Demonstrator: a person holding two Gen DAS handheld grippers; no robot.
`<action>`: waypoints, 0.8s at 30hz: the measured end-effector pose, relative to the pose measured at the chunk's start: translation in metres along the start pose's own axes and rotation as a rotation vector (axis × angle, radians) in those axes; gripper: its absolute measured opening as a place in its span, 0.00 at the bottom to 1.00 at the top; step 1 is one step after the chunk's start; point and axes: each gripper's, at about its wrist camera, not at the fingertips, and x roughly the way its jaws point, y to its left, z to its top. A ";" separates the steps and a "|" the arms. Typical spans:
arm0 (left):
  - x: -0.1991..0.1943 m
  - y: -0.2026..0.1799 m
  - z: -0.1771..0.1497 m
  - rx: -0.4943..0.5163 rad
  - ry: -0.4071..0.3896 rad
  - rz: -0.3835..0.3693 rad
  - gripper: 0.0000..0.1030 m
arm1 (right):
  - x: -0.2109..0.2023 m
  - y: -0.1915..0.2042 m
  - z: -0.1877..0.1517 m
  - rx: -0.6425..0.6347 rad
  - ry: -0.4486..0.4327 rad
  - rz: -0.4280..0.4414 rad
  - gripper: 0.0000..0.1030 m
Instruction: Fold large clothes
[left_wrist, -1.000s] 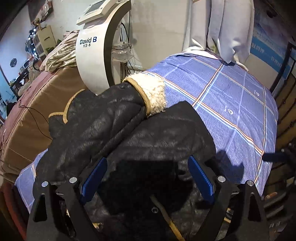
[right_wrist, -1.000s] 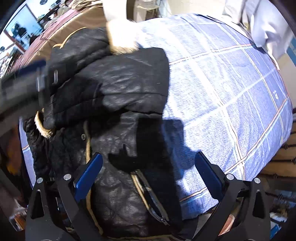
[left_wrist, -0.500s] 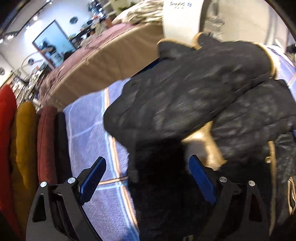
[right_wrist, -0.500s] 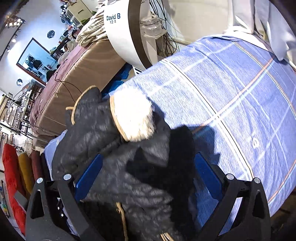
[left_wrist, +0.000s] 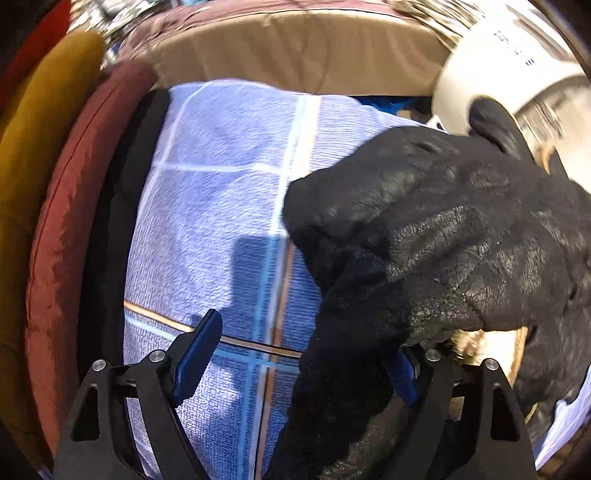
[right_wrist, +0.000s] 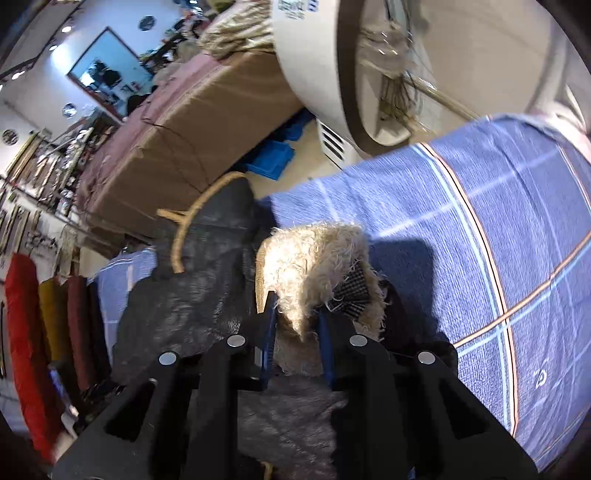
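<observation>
The black jacket (left_wrist: 443, 236) is lying bunched on the near left part of the bed's blue plaid cover (left_wrist: 221, 206). The right gripper (right_wrist: 295, 332) is clamping the jacket's fleece cuff (right_wrist: 314, 266) between narrow jaws. The left gripper (left_wrist: 299, 354) is standing with jaws wide, its right one buried under jacket fabric. A white machine (right_wrist: 314, 74) is standing beyond the bed.

**Black coat, blue check cloth**

The crinkled quilted coat (left_wrist: 443, 236) is black, edged in tan piping, with a shaggy cream fleece cuff (right_wrist: 314, 266) showing a small black-and-white checked lining patch (right_wrist: 352, 286). The woven bedspread (left_wrist: 221, 192) is periwinkle blue, crossed by white, light-blue and orange lines. Both grippers' finger pads (left_wrist: 197, 350) are royal blue on black frames. Hanging rolls (right_wrist: 22, 325) run red, mustard, maroon.
</observation>
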 end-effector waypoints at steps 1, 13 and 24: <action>0.003 0.013 0.001 -0.053 0.017 -0.036 0.78 | -0.020 0.013 -0.001 -0.036 -0.015 0.034 0.20; 0.003 0.021 -0.002 0.026 0.009 -0.023 0.86 | 0.015 -0.038 -0.114 -0.067 0.149 -0.209 0.21; -0.062 0.003 -0.061 0.199 -0.107 -0.025 0.86 | -0.047 -0.038 -0.112 0.022 0.038 -0.277 0.58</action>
